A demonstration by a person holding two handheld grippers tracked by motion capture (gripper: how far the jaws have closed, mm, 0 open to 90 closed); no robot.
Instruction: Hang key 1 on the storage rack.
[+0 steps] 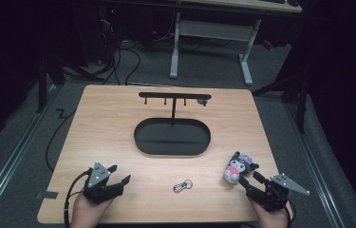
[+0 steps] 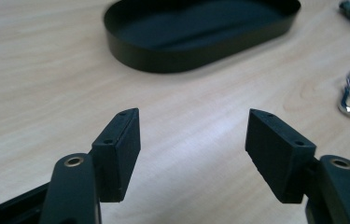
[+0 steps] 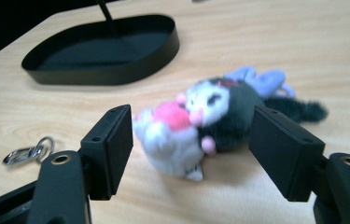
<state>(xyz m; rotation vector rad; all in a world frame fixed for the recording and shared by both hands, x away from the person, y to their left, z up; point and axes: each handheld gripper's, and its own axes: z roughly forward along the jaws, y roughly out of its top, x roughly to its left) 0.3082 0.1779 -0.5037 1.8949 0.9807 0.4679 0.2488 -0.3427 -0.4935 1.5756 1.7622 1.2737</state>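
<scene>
the high view is dim all round, with the wooden table (image 1: 118, 123) evenly lit from above and the floor beyond twelve o'clock nearly black. in the right gripper view the plush toy (image 3: 200, 126) is soft, perhaps from motion blur, casting a faint shadow toward six o'clock. in the left gripper view the black tray (image 2: 200, 32) at twelve o'clock is slightly out of focus, and pale glare sits on the wood near nine o'clock.

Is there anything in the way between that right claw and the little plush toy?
Nothing visible. The right gripper stands open, with the plush toy lying on the table just ahead of its jaws. The metal clip lies off to the side.
</scene>
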